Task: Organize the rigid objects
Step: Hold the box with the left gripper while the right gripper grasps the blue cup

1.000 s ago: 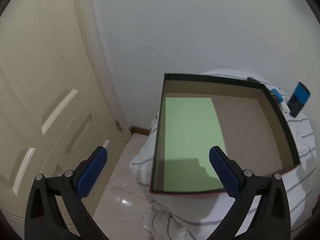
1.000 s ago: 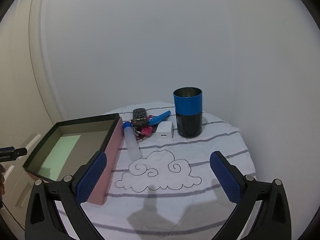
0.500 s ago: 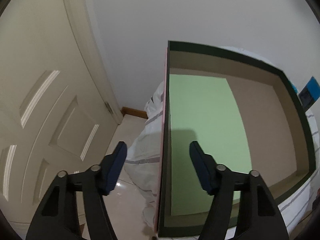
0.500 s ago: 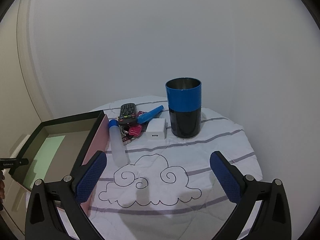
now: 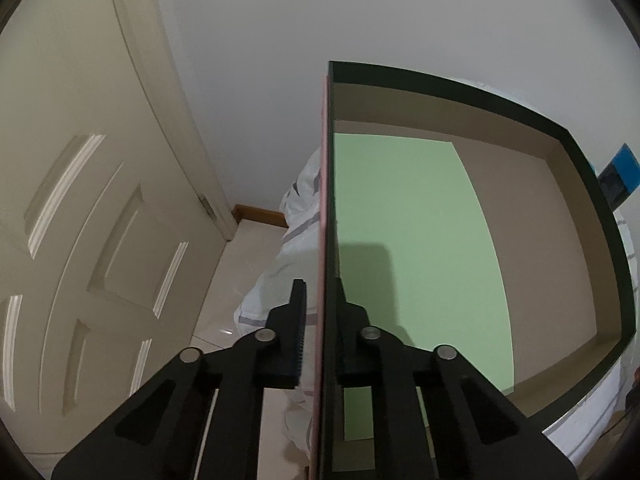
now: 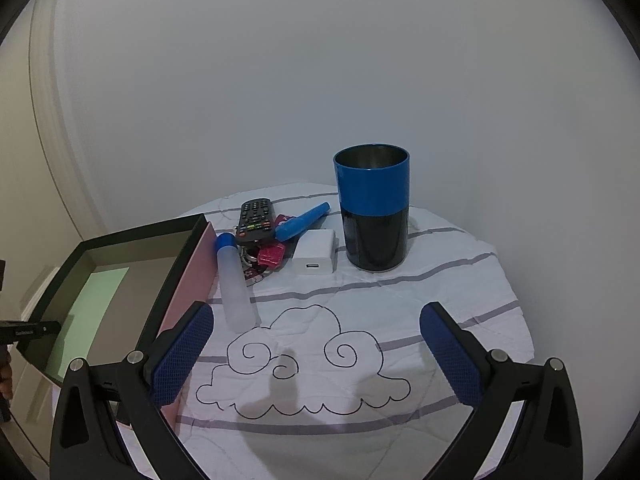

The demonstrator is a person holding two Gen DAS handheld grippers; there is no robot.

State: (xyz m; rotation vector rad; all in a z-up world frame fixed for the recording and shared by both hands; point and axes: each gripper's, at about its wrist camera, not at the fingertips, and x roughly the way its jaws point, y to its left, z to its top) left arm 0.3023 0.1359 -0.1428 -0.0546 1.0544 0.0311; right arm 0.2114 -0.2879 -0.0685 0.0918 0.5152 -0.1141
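Item: open cardboard box (image 5: 520,240), dark green rim, pink outer walls, brown floor with a pale green sheet (image 5: 416,240) laid over the half nearer its gripped wall. It held no objects. It sat at the left edge of a small round worktop (image 6: 440,288) draped in a white cloth with grey stripes and a cloud outline, partly overhanging the edge.

Left gripper (image 5: 320,320): clamped on the box's left wall, one finger outside against the pink face, the other inside; jaws narrowed to the wall's thickness.

Right gripper (image 6: 316,344): jaws wide, nothing between them, hovering above the cloud drawing and facing the loose items.

Loose items, clustered at the far side of the worktop, just beside the box's right wall:
- frosted tube with blue cap (image 6: 234,280), lying flat, closest to the box;
- black remote control (image 6: 256,222), resting on the pile;
- blue pen-like stick (image 6: 302,222), leaning across the pile;
- pink tag with a key ring (image 6: 270,256), partly under the remote;
- white USB charger block (image 6: 314,256);
- tall cup (image 6: 372,208), blue above and black below, upright, apart to the right.

Step in hand, as judged: steadying the box for loading; no item yet transferred. The next move would likely call for the right gripper to descend on one piece, the tube being nearest, while the left kept the overhanging box from tipping.
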